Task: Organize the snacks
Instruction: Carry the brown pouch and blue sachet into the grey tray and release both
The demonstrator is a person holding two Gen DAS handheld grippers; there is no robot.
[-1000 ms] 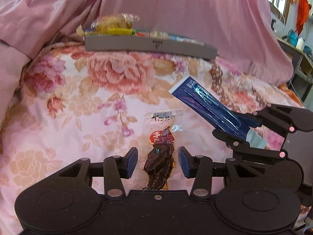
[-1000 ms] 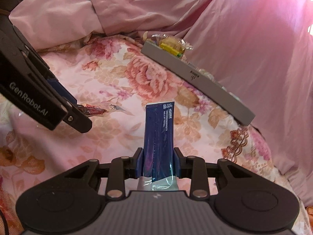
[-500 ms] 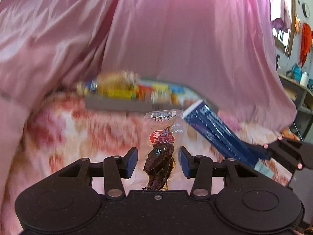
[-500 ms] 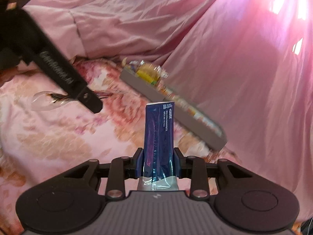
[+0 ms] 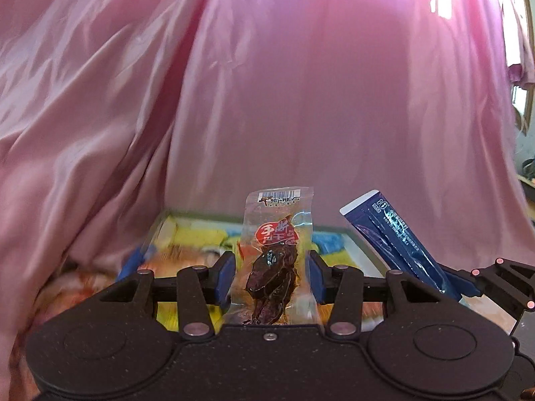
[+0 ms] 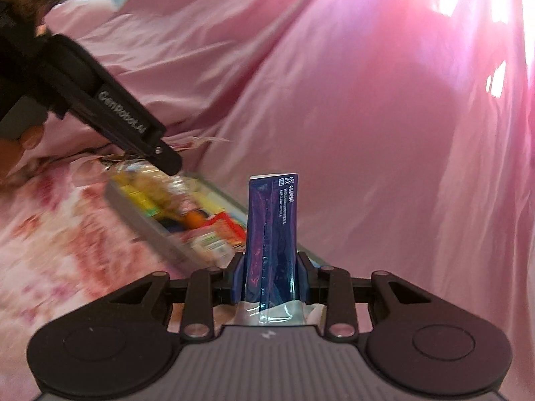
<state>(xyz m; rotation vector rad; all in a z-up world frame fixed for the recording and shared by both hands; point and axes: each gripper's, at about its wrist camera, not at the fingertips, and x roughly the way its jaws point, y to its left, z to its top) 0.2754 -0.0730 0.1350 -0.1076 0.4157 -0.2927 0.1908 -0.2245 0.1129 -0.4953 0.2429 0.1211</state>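
Note:
My left gripper [image 5: 270, 277] is shut on a clear packet of dark dried meat with a red label [image 5: 275, 260], held upright above the grey tray [image 5: 362, 254] full of colourful snacks. My right gripper [image 6: 270, 279] is shut on a dark blue snack sachet [image 6: 272, 234], held upright over the tray's near wall [image 6: 150, 227]. The blue sachet also shows at the right of the left wrist view [image 5: 398, 244]. The left gripper shows at the upper left of the right wrist view [image 6: 167, 160], above the tray's far end.
A pink satin curtain [image 5: 301, 83] hangs right behind the tray. The tray lies on a floral bedspread [image 6: 50, 250]. A hand [image 6: 20, 147] holds the left gripper at the left edge.
Both grippers have lifted their packets off the bedspread and moved forward to the tray. The tray now lies just under both packets; the views tilted up toward the curtain.

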